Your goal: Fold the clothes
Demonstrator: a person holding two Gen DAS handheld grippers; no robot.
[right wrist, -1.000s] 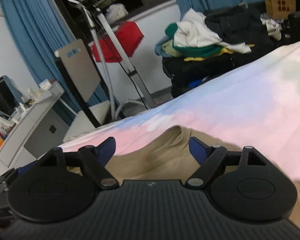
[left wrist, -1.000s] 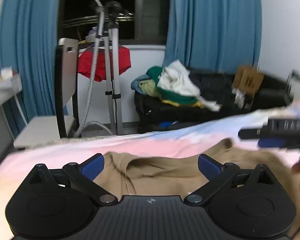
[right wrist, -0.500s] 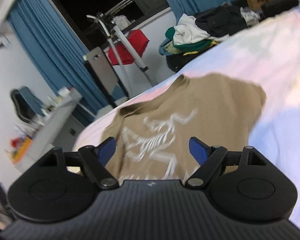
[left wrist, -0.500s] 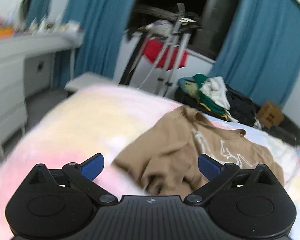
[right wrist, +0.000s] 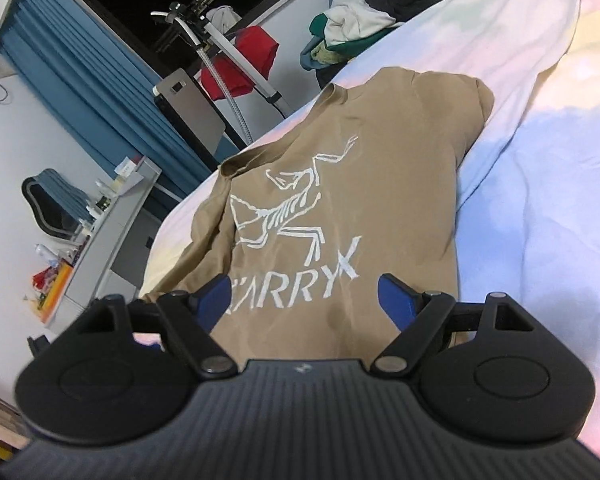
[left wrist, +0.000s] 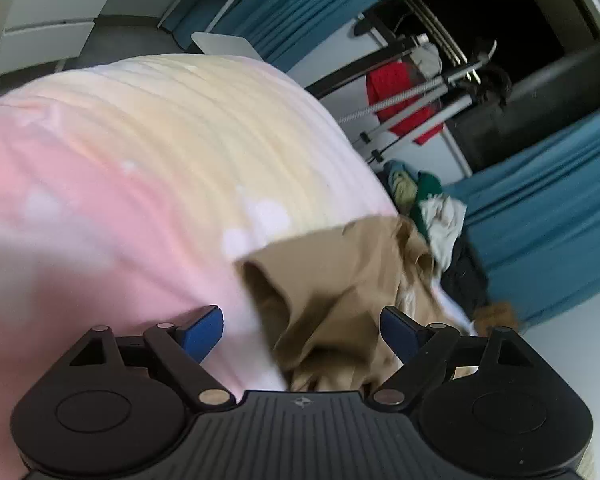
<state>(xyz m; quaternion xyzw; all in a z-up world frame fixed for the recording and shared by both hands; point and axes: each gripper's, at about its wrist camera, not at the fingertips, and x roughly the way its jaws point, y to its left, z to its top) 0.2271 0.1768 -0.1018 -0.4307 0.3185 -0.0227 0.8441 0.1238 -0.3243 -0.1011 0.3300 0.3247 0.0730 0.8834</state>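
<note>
Right wrist view: one tan cotton T-shirt with a white skeleton print and white lettering (right wrist: pixel 340 184) lies spread on the pastel pink, yellow and blue bedsheet (right wrist: pixel 540 184), filling the centre of the frame. Its lower edge runs down between the two blue pads of the right gripper (right wrist: pixel 304 300) at the bottom centre; the pads stand spread well apart on either side of the cloth and pinch nothing. One sleeve lies toward the upper right of the shirt, the collar toward the upper middle.

In the left wrist view, which is blurred, the same shirt (left wrist: pixel 340 280) sits in the lower middle and right, bunched into folds, with one sleeve opening gaping at its left edge. The left gripper (left wrist: pixel 302 326) has just been closing its jaws; they are spread, with crumpled cloth between the two blue pads, the right pad close to it and the left pad apart from it over bare sheet (left wrist: pixel 140 160).

One pile of mixed clothes (right wrist: pixel 340 28) lies at the upper right beyond the bed, and one red garment (right wrist: pixel 248 60) hangs on a metal stand.
</note>
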